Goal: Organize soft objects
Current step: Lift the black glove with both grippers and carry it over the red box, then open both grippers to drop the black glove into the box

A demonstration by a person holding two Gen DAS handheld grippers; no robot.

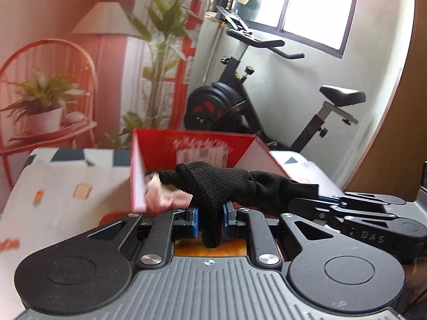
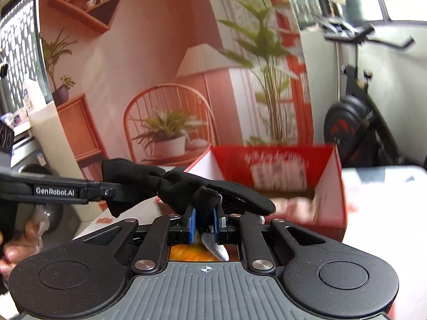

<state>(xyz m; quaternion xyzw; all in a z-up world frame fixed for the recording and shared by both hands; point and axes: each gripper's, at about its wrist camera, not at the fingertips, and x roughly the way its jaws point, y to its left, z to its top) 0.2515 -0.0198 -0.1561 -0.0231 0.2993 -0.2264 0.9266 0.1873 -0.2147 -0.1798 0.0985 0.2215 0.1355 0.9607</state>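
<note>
Left claw: the left claw was nearly closed, its blue pads pinching a fold of the black knit glove that hung down between them.

Right claw: the right claw was almost fully closed on another part of the same glove; a grey fingertip of the glove poked down behind the pads.

Glove, left wrist view: it lay stretched across the picture's middle, from about 9 o'clock of the left claw over to 3 o'clock, where the right claw came in from the side and met its smooth cuff end.

Glove, right wrist view: the left claw entered from 9 o'clock and gripped the flared cuff, while the palm ran toward 3 o'clock above the right claw.

Glove height: it was held in the air between the two claws, clear of the surface below.

Red box: an open red box stood at 12 o'clock beyond the glove, white on the outside, with pale pinkish cloth inside its near left corner.

Surface: the box sat on a white patterned sheet; whether a bed or a bench lay under it could not be told.

Hand: fingers of a hand showed at 8 o'clock in the right wrist view.

Backdrop: a printed room scene stood behind the box, and an exercise bike stood at 1 o'clock under a window.

Blur: the box and its cloth were smeared in both views.
</note>
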